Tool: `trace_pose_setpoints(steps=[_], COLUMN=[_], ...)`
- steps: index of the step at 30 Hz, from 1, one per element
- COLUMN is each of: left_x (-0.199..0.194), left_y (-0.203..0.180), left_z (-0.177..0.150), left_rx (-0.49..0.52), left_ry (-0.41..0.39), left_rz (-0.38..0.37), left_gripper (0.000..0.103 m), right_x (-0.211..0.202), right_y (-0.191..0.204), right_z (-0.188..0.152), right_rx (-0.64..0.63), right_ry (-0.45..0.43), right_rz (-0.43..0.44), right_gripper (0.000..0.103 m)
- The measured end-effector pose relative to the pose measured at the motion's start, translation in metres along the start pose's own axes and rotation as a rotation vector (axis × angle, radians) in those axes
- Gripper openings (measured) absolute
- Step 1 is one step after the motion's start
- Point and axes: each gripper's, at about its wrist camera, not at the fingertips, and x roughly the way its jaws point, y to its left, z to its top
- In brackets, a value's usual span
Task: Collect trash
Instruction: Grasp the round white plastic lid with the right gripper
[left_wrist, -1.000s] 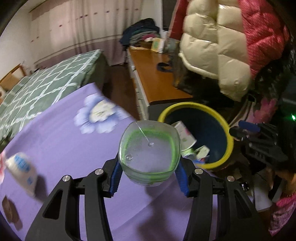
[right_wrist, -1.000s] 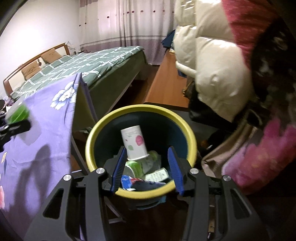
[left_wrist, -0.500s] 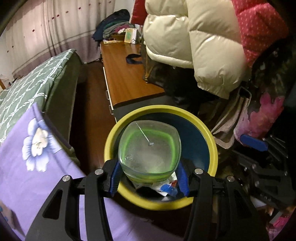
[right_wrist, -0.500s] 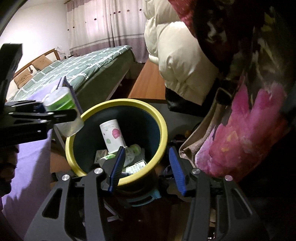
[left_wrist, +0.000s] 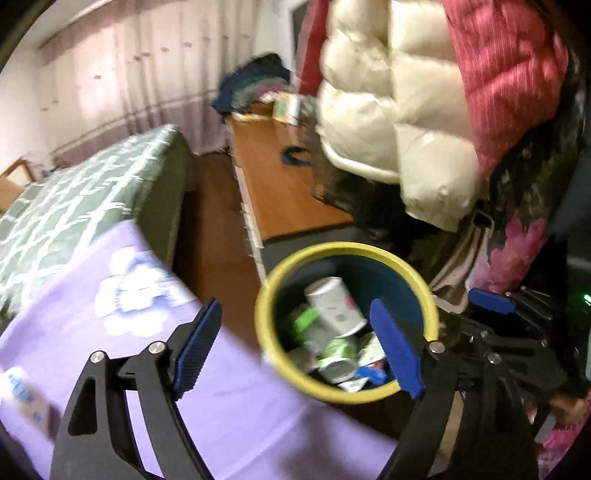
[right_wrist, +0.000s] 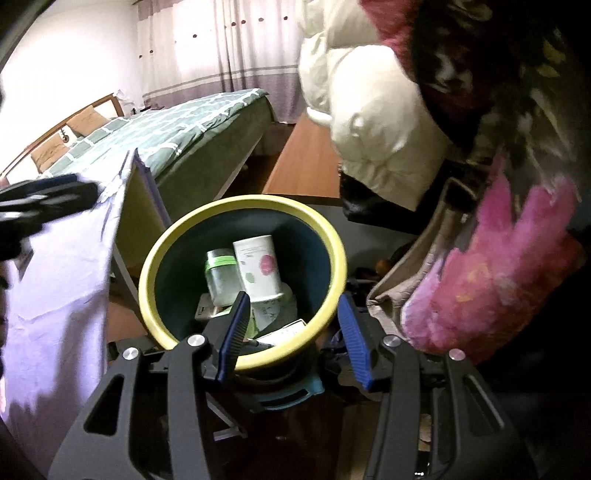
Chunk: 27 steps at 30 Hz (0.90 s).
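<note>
Your left tongs (left_wrist: 295, 349) gape wide and empty beside the bin (right_wrist: 334, 258); your right tongs (right_wrist: 293, 332) sit half open around its rim; inside, the green-banded cup (right_wrist: 221, 277) stands upright, label unreadable

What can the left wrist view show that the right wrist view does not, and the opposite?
Only the left wrist view shows the blurred white packet lying on the purple cloth, the cloth's flower print and the clothes pile on the far end of the desk.

Only the right wrist view shows the headboard and the bin's teal base.

Both show the bin, the white cup and green-lidded jar inside it, and open, empty grippers: left, right.
</note>
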Motion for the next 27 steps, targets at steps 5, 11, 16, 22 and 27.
trace_pose_setpoints(steps=[5, 11, 16, 22, 27], left_x=[-0.068, -0.145, -0.186, -0.221, -0.241], left_y=[0.06, 0.141, 0.213, 0.285, 0.303], left_z=[-0.036, -0.108, -0.172, -0.235, -0.262], left_rx=[-0.105, -0.249, -0.389, -0.56, -0.62], left_ry=[-0.077, -0.129, -0.123, -0.143, -0.177], left_rz=[0.123, 0.361, 0.535, 0.71, 0.807], left_gripper=[0.088, 0.092, 0.093, 0.093, 0.093], right_x=[0.001, 0.002, 0.0, -0.01, -0.02], right_y=[0.03, 0.087, 0.152, 0.248, 0.332], right_z=[0.005, 0.019, 0.033, 0.044, 0.049], right_rx=[-0.048, -0.14, -0.225, -0.344, -0.456], right_ry=[0.002, 0.003, -0.004, -0.028, -0.056], right_rz=[0.026, 0.094, 0.191, 0.344, 0.448], right_gripper=[0.048, 0.048, 0.048, 0.048, 0.049])
